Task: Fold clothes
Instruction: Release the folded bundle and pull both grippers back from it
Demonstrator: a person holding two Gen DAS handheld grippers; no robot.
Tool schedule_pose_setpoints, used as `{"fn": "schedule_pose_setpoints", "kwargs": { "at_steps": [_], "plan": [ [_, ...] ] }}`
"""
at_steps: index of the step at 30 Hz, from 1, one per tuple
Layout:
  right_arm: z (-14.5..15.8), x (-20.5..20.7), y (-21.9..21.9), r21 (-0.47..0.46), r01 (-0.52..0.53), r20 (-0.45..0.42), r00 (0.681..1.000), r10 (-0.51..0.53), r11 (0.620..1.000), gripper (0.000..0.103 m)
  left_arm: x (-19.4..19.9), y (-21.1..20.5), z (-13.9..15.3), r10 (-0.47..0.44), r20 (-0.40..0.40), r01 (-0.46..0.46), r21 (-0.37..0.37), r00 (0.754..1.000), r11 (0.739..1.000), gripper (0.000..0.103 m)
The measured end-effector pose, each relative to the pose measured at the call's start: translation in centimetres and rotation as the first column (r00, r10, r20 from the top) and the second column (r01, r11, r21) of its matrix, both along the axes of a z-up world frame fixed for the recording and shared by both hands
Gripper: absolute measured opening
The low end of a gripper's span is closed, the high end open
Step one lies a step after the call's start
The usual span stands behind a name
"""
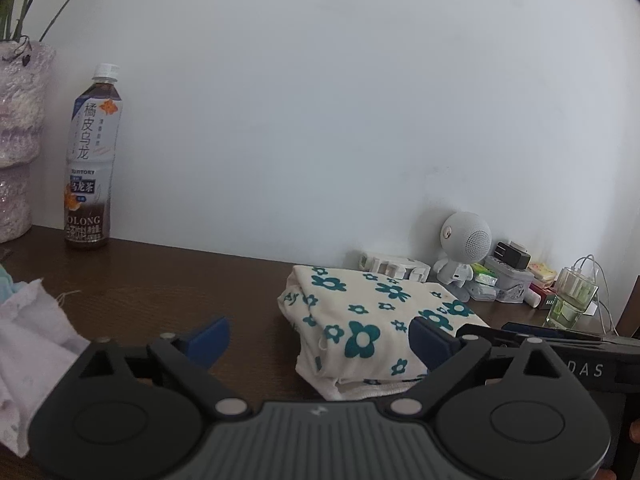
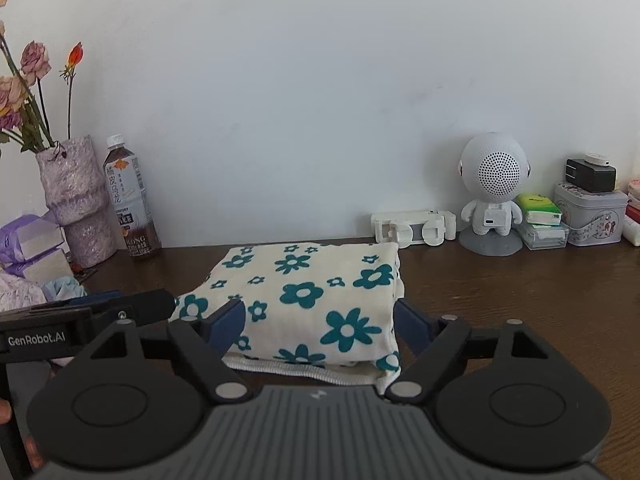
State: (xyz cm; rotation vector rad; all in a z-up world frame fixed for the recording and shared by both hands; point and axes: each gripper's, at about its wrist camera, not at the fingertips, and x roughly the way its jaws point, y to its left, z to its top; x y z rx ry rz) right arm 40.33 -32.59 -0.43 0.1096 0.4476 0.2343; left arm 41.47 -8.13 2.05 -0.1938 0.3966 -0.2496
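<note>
1. Dark wood desk [image 2: 520,300] against a white wall [image 2: 320,80].
2. Right gripper [image 2: 318,326]: jaws apart, straddling the folded floral cloth [image 2: 308,300], gripping nothing; likely just released or squaring it.
3. Left gripper [image 1: 320,340]: jaws apart, empty, left of the cloth.
4. Unfolded pale clothes [image 1: 28,344] at far left, probably next.
5. Rear: bottle [image 2: 130,204], vase [image 2: 76,200], speaker [image 2: 492,192], kept clear of folding.

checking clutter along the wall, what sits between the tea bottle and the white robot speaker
In the right wrist view, only a white plastic holder lies between the tea bottle and the robot speaker, next to the speaker. The rest is bare brown table.
</note>
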Motion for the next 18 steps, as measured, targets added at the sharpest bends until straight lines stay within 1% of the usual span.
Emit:
{"fn": "schedule_pose_setpoints", "kwargs": {
  "at_steps": [1,2,3,4,9,15,18],
  "plan": [
    [-0.1,-0.4,0.2,-0.013,-0.003,-0.002,1.0,0.003,1.0,0.088,-0.4,0.0,-0.1,0.0,-0.004,0.0,0.003,1.0,1.0,0.097],
    [-0.1,-0.8,0.4,-0.022,-0.004,-0.002,1.0,0.004,1.0,0.091,-0.9,0.1,-0.1,0.0,-0.008,0.0,0.006,1.0,1.0,0.099],
    [-0.2,-1.3,0.6,-0.032,-0.004,-0.003,1.0,0.004,0.999,0.099,-1.3,0.1,-0.2,0.0,-0.012,0.0,0.009,1.0,1.0,0.1],
    [-0.2,-1.8,0.7,-0.035,0.002,0.001,1.0,-0.002,0.999,0.101,-1.8,0.2,-0.2,0.0,-0.012,0.0,0.008,1.0,1.0,0.102],
    [0.1,-4.8,1.1,-0.02,0.022,0.001,1.0,-0.022,1.0,0.102,-4.8,0.8,-0.1,0.01,-0.007,-0.01,0.017,1.0,1.0,0.103],
    [0.2,-8.4,1.8,-0.034,0.028,-0.01,1.0,-0.028,0.999,0.103,-8.5,1.5,-0.2,-0.013,-0.039,0.013,0.014,0.999,1.0,0.103],
    [0.3,-10.5,2.1,-0.031,0.027,-0.022,0.999,-0.027,0.999,0.103,-10.8,1.8,0.0,-0.015,-0.024,0.015,0.024,1.0,1.0,0.103]
  ]
}}
